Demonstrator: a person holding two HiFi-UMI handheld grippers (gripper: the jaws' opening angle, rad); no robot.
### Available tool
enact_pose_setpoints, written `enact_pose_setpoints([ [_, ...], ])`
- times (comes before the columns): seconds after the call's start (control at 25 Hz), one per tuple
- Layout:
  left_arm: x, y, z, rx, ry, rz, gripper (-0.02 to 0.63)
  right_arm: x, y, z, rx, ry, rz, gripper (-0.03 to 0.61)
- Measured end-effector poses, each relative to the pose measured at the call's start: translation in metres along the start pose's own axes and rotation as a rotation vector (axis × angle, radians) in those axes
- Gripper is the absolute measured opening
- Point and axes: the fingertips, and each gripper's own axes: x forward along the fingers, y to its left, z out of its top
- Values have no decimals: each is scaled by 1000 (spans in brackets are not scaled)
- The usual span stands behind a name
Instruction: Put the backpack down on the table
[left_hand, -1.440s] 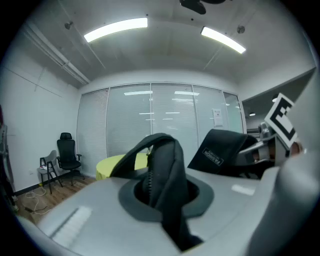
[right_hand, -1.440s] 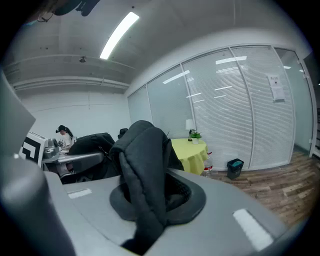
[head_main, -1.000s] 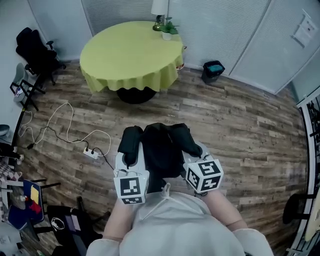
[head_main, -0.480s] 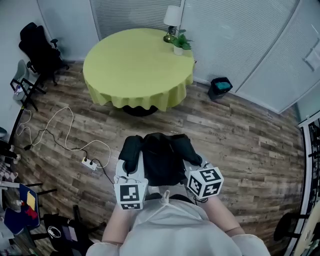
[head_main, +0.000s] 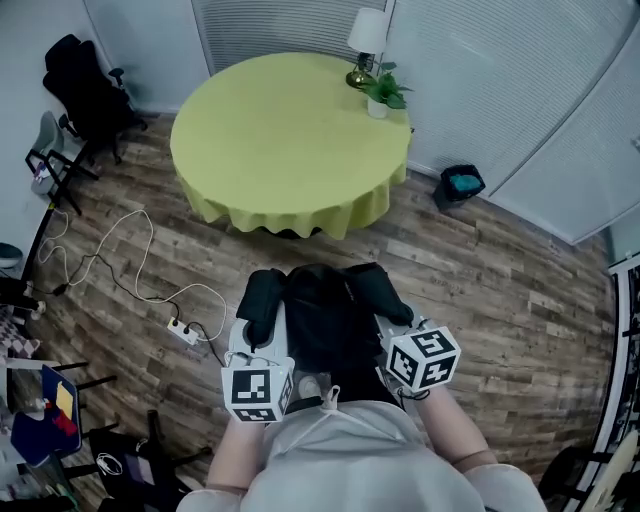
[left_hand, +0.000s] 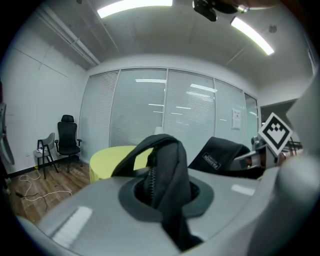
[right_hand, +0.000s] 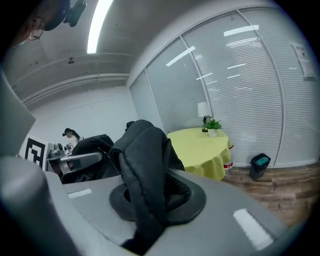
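Observation:
A black backpack (head_main: 332, 322) hangs in front of me, carried by its two shoulder straps. My left gripper (head_main: 260, 322) is shut on the left strap (left_hand: 166, 167), which runs up out of its jaws in a loop. The right strap (right_hand: 144, 162) is pinched the same way in my right gripper (head_main: 386, 302), also shut. The round table under a yellow-green cloth (head_main: 270, 130) stands ahead, beyond the backpack; it also shows as the table (left_hand: 111, 158) in the left gripper view and the table (right_hand: 201, 145) in the right gripper view. The backpack is over the wooden floor, short of the table's edge.
A lamp (head_main: 366, 42) and a potted plant (head_main: 384, 92) stand at the table's far right rim. Black office chairs (head_main: 85, 88) are at the left wall. A power strip (head_main: 182, 330) with a white cable lies on the floor at left. A small bin (head_main: 462, 184) stands by the blinds at right.
Both grippers have carried the backpack toward the table, which now sits larger and nearer in the head view. Both grips on the straps are unchanged.

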Motion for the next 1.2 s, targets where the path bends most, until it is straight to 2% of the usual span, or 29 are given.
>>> enact_pose_setpoints([
  [0.16,38,5,11,-37,2,53,31,35,-25,20,-26,16,69,31],
  [0.52,144,-3,59,-63,-42,162,31,106,-108,103,-102,17,194,31],
  [0.68,188,-11,67,-145,-49,171,31,135,-145,126,-125,26,227,31],
  [0.92,244,-7,73,-177,-5,178,31,176,-183,150,-125,58,240,31],
  [1.2,310,30,80,-198,35,131,31,236,-206,173,-108,74,206,31],
])
